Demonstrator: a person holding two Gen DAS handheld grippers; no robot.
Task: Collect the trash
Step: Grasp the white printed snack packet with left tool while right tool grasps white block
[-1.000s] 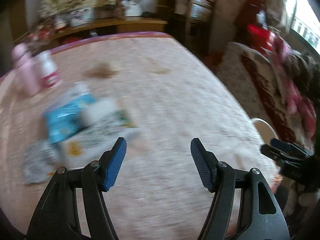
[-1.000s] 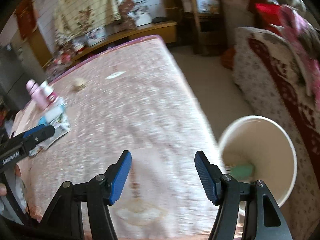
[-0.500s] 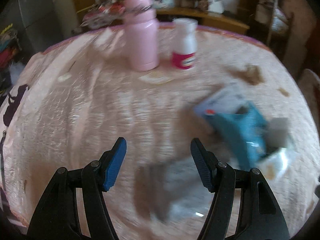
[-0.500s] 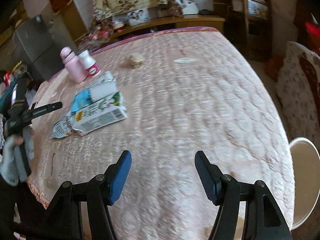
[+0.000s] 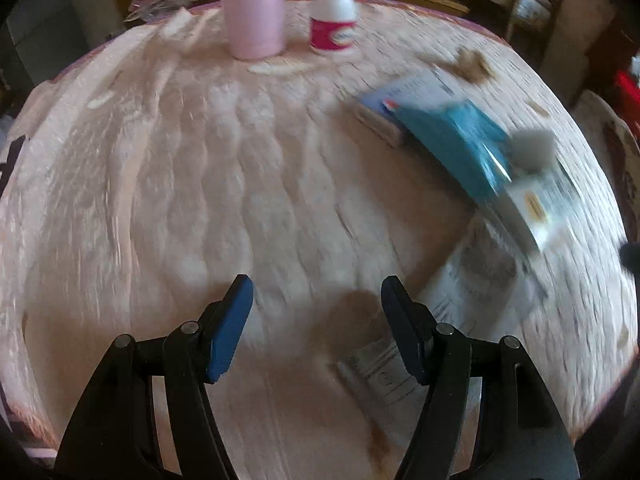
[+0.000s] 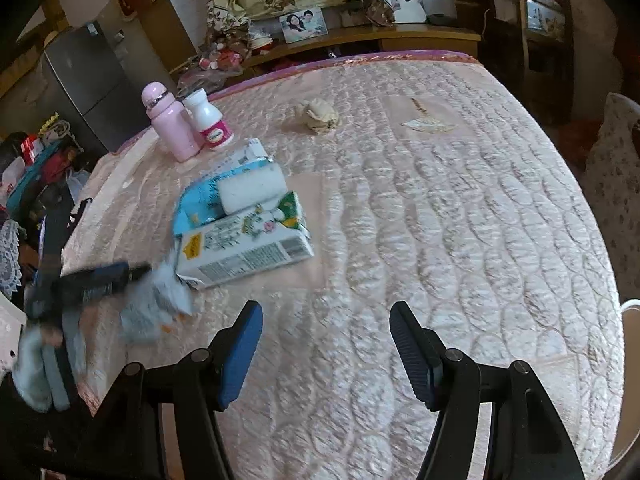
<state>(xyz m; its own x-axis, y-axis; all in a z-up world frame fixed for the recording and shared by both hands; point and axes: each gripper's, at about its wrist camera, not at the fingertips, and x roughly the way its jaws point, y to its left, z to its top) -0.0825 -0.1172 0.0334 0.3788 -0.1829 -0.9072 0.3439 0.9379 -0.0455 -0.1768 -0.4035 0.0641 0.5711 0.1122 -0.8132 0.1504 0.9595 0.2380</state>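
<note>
Left wrist view shows your left gripper pitched down over the pink quilted table cover, its blue-padded fingers spread apart with nothing between them; a flat, crinkled silver-grey wrapper lies just beside the right-hand finger, and part of it runs under that finger, so this looks like your nearest piece of trash. Take the white and green milk carton as your landmark; the wrapper sits just in front of it, a blue plastic pack with a white roll rests against its far side, and the pink flask and white pill bottle with a red label stand beyond it, well apart. A crumpled beige paper ball and a small flat scrap lie further off, past the carton toward the far edge. Your right gripper hangs over bare cover to the near side of the carton, fingers released and empty. Judging by how much litter lies on the cover, most of the collecting is left; the white bin rim shows at the table's edge, far from the carton, its contents hidden.
</note>
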